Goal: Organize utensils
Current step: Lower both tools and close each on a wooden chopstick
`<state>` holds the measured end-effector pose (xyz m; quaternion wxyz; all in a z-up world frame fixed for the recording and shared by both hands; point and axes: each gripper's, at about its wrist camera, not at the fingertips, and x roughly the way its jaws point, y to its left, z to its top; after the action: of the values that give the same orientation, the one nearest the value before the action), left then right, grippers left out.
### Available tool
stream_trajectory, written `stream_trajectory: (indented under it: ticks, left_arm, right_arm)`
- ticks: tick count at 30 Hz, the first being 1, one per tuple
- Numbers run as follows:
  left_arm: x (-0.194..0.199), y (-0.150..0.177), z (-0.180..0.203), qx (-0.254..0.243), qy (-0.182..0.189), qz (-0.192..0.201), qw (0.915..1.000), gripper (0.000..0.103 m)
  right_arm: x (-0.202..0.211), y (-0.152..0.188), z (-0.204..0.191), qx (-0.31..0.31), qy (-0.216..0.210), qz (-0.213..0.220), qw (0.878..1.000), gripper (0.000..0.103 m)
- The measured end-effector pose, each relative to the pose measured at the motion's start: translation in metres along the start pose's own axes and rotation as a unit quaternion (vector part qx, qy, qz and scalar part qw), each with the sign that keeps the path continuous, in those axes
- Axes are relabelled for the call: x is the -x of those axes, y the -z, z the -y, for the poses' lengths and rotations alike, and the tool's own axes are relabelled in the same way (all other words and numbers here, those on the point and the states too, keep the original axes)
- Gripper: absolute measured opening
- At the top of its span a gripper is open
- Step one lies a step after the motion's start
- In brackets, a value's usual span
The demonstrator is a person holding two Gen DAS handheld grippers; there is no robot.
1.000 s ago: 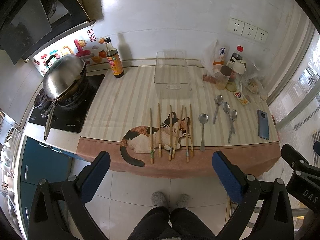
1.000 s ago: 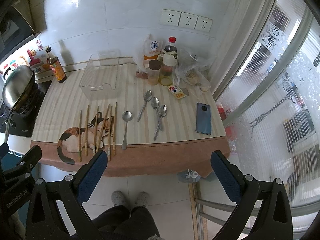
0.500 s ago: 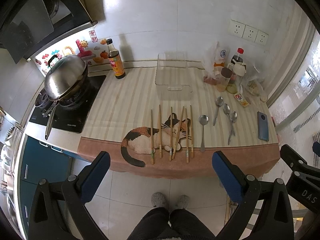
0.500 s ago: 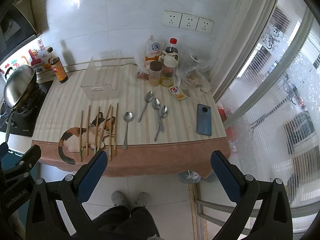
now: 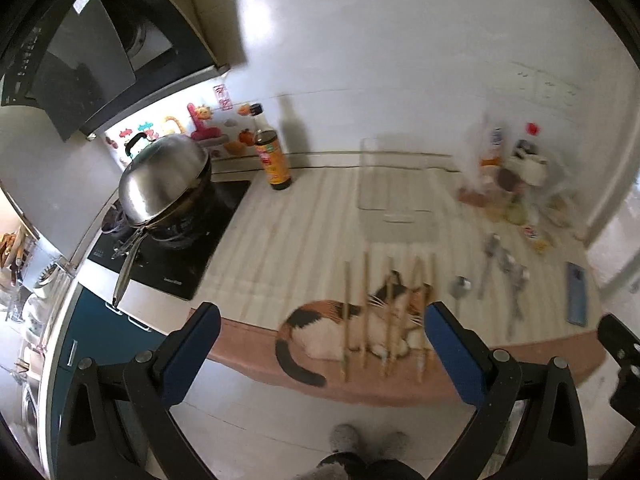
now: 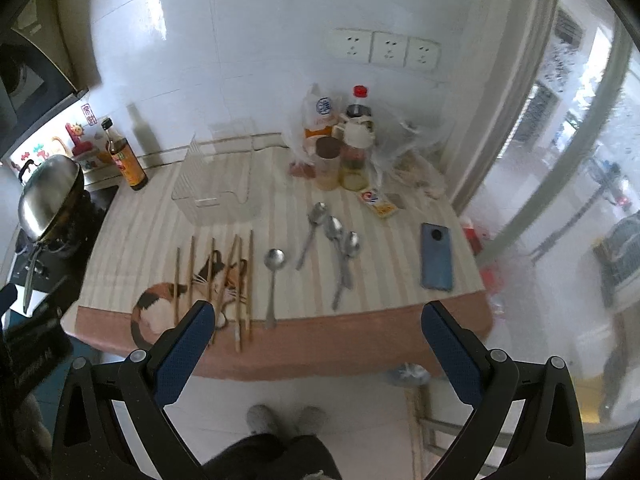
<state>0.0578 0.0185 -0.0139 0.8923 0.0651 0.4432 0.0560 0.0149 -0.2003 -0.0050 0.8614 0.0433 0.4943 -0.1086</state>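
Several wooden chopsticks (image 6: 240, 280) lie side by side over the cat picture on the counter mat; the left wrist view shows these chopsticks (image 5: 390, 312) blurred. Several metal spoons (image 6: 332, 240) rest to their right, and the spoons (image 5: 500, 272) appear smeared from the left side. A clear plastic bin (image 6: 218, 188) stands behind them, also seen as the bin (image 5: 394, 196). My left gripper (image 5: 320, 348) hangs open in front of the counter edge, holding nothing. My right gripper (image 6: 316, 344) is open too, short of the counter and above the floor.
A lidded wok (image 5: 164, 178) sits on the stove at left, beside a sauce bottle (image 5: 272, 152). Bottles, jars and bags (image 6: 344, 148) crowd the back right corner. A phone (image 6: 437, 256) lies near the right edge. The person's feet (image 6: 280, 420) stand below.
Both grippers have moved closer to the counter. The left view has swung left and is motion-blurred. Nothing on the counter has shifted.
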Motion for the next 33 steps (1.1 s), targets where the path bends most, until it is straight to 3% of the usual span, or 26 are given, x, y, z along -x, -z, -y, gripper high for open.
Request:
stream_trajectory:
  ticks: [4, 6, 8, 9, 11, 13, 18, 20, 22, 24, 25, 28, 30, 33]
  left_arm:
    - [-0.047, -0.005, -0.006, 0.0, -0.022, -0.02, 0.9996, 0.103]
    - [-0.078, -0.005, -0.008, 0.002, -0.028, -0.041, 0.9988, 0.103]
    - [-0.114, -0.004, -0.013, 0.008, -0.025, -0.076, 0.9968, 0.103]
    - [-0.13, -0.002, -0.014, 0.01, -0.02, -0.092, 0.9955, 0.103]
    - [-0.167, 0.005, -0.014, 0.01, -0.008, -0.134, 0.9909, 0.103]
    - [-0.201, 0.015, -0.01, 0.007, 0.012, -0.179, 0.9837, 0.099]
    - [-0.277, 0.039, -0.001, 0.003, 0.058, -0.272, 0.9605, 0.078]
    - [-0.296, 0.047, 0.002, 0.002, 0.065, -0.295, 0.9532, 0.062]
    - [-0.31, 0.054, 0.006, -0.001, 0.071, -0.309, 0.9483, 0.052]
    - [-0.317, 0.061, 0.009, -0.002, 0.078, -0.32, 0.9441, 0.05]
    - [-0.319, 0.064, 0.009, -0.001, 0.086, -0.326, 0.9416, 0.039]
    - [-0.316, 0.072, 0.01, -0.014, 0.087, -0.315, 0.945, 0.026]
    - [-0.313, 0.078, 0.008, -0.02, 0.088, -0.311, 0.9463, 0.008]
    - [-0.313, 0.079, 0.002, -0.032, 0.087, -0.311, 0.9459, 0.005]
  right_arm:
    - [-0.049, -0.006, -0.015, 0.006, -0.006, -0.019, 1.0, 0.1]
    - [-0.078, -0.007, -0.026, 0.008, -0.021, -0.045, 0.999, 0.09]
    - [-0.112, -0.006, -0.035, 0.007, -0.041, -0.075, 0.996, 0.072]
    - [-0.129, -0.004, -0.039, 0.005, -0.047, -0.09, 0.995, 0.067]
    - [-0.162, 0.001, -0.046, 0.0, -0.058, -0.121, 0.991, 0.049]
    - [-0.19, 0.007, -0.051, -0.009, -0.059, -0.147, 0.987, 0.04]
    - [-0.246, 0.014, -0.062, -0.025, -0.056, -0.206, 0.977, 0.039]
    - [-0.264, 0.017, -0.066, -0.029, -0.058, -0.226, 0.972, 0.039]
    - [-0.278, 0.019, -0.072, -0.028, -0.058, -0.242, 0.968, 0.039]
    - [-0.289, 0.022, -0.078, -0.023, -0.055, -0.254, 0.965, 0.039]
    - [-0.297, 0.023, -0.083, -0.019, -0.055, -0.261, 0.964, 0.039]
    - [-0.311, 0.026, -0.095, -0.01, -0.058, -0.272, 0.96, 0.039]
    - [-0.318, 0.026, -0.102, -0.004, -0.055, -0.274, 0.96, 0.039]
    - [-0.33, 0.026, -0.116, 0.008, -0.05, -0.274, 0.96, 0.039]
